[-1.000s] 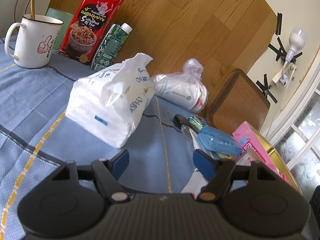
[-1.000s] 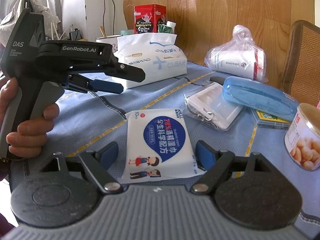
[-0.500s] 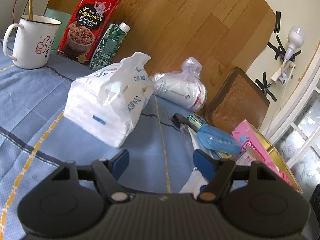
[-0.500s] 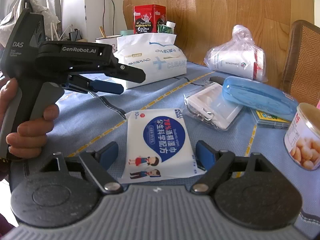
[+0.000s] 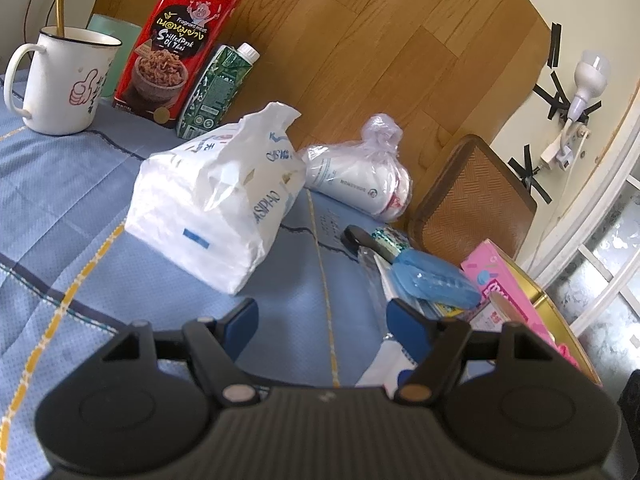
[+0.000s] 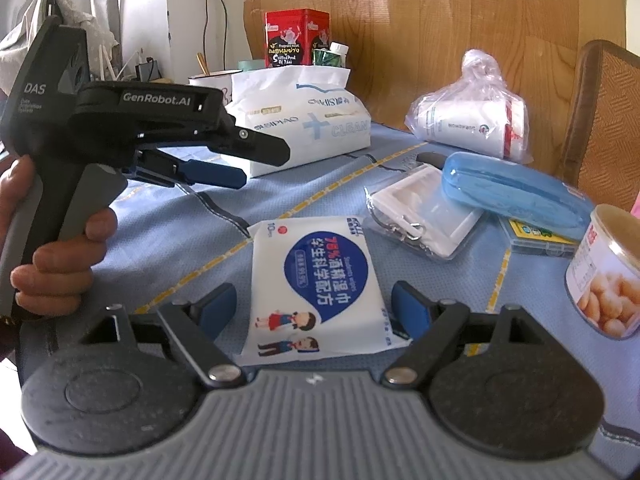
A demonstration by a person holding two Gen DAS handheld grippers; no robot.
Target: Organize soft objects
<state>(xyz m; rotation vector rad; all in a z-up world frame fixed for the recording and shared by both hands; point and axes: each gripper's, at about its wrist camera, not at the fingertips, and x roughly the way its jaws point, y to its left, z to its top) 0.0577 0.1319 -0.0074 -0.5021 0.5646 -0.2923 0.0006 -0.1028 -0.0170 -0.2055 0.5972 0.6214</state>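
Note:
A flat white-and-blue wet wipes pack lies on the blue tablecloth, between the fingers of my right gripper. That gripper is open, with a gap showing at the left pad. My left gripper is open with nothing in it and hovers over the cloth. It also shows from the side at the left of the right wrist view, as the left gripper in a hand. A white tissue pack lies just ahead of it. A bagged paper roll lies further back.
A mug, red box and green carton stand at the back against a wooden board. A blue case, clear plastic box, can and pink box crowd the right side. A chair stands beyond.

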